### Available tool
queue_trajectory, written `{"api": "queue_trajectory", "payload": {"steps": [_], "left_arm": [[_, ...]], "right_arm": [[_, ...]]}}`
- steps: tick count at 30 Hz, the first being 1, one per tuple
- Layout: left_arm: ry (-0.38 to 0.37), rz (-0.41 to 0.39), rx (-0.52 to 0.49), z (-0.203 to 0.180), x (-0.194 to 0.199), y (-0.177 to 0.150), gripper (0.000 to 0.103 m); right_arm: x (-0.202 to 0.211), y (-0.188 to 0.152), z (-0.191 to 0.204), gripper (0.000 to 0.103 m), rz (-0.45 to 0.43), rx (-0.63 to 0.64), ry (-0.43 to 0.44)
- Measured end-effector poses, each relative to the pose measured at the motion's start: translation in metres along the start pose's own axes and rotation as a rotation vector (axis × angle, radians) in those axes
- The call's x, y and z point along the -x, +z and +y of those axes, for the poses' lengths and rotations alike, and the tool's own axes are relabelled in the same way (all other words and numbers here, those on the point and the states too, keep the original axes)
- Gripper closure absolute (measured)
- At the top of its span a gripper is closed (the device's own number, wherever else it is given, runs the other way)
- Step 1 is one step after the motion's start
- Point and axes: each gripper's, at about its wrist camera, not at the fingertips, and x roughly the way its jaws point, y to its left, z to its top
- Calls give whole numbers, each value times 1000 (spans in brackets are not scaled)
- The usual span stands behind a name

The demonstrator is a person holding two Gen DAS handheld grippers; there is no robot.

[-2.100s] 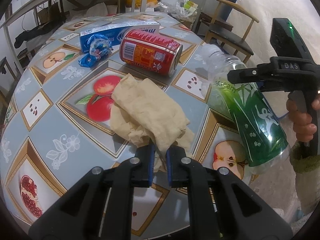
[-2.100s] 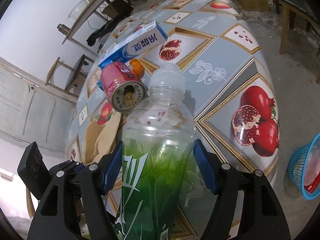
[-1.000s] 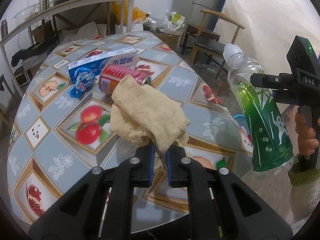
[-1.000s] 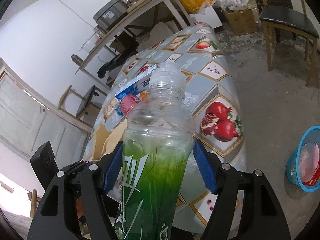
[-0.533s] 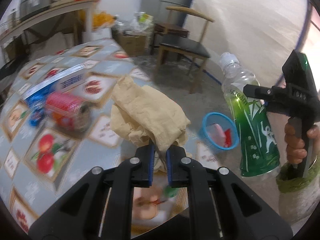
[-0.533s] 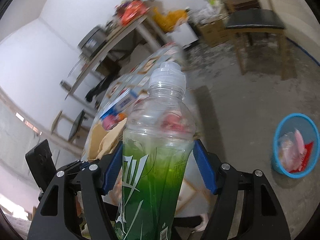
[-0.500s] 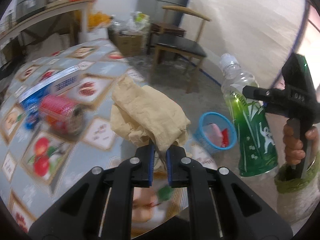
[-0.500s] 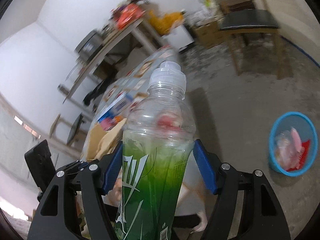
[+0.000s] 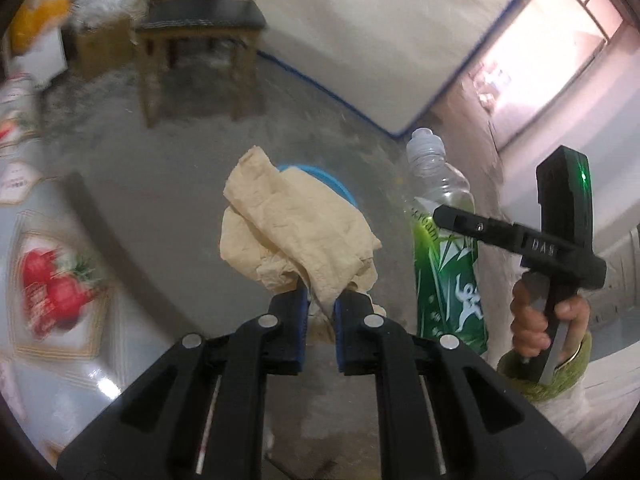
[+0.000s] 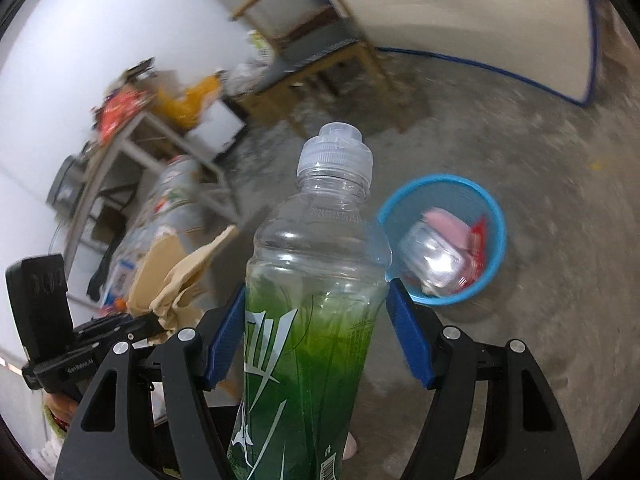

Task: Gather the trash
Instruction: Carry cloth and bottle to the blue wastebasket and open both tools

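My left gripper (image 9: 321,306) is shut on a crumpled beige paper towel (image 9: 292,228), which hangs in the air over the floor and covers most of a blue trash basket (image 9: 340,190) behind it. My right gripper (image 10: 316,336) is shut on a clear plastic bottle with a green label (image 10: 308,312), held upright with its cap up. In the right wrist view the blue basket (image 10: 490,276) stands on the floor just right of the bottle, with a clear container and pink and red scraps inside. The bottle (image 9: 444,268) and the right gripper's handle show at the right of the left wrist view.
The fruit-patterned table (image 9: 48,280) lies at the left. A wooden chair with a dark seat (image 9: 200,28) stands behind on the grey concrete floor (image 10: 560,160). A cluttered shelf and bags (image 10: 132,120) line the far wall. A hand (image 9: 532,320) holds the right gripper.
Both grippers swung away from the table toward the floor, carrying the towel and the bottle. The blue basket now sits closer, right beyond both held things.
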Motion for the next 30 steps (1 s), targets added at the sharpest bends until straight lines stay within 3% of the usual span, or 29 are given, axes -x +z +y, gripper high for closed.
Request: {"api": "queue_trajectory", "payload": {"steps": [5, 10, 12, 13, 14, 15, 16, 22, 30], "left_arm": [[3, 136, -5, -10, -78, 28, 93], [34, 196, -6, -14, -134, 58, 93], [34, 204, 3, -16, -154, 74, 91], [26, 209, 7, -16, -163, 79, 79], [30, 212, 19, -15, -174, 86, 59], [51, 202, 33, -13, -183, 91, 48], [71, 189, 44, -9, -186, 94, 38], [93, 171, 80, -1, -187, 88, 37], [108, 47, 25, -5, -140, 87, 37]], "right_arm": [[-24, 2, -49, 36, 36, -78, -23], [-64, 21, -80, 36, 71, -106, -63], [-86, 38, -92, 35, 79, -88, -118], [-93, 44, -97, 35, 78, -89, -137], [-107, 54, -104, 35, 74, -83, -157], [-120, 62, -110, 34, 77, -77, -160], [-136, 68, -118, 33, 92, -79, -176], [-184, 74, -148, 29, 112, -145, -252], [-162, 53, -161, 29, 48, -192, -266]]}}
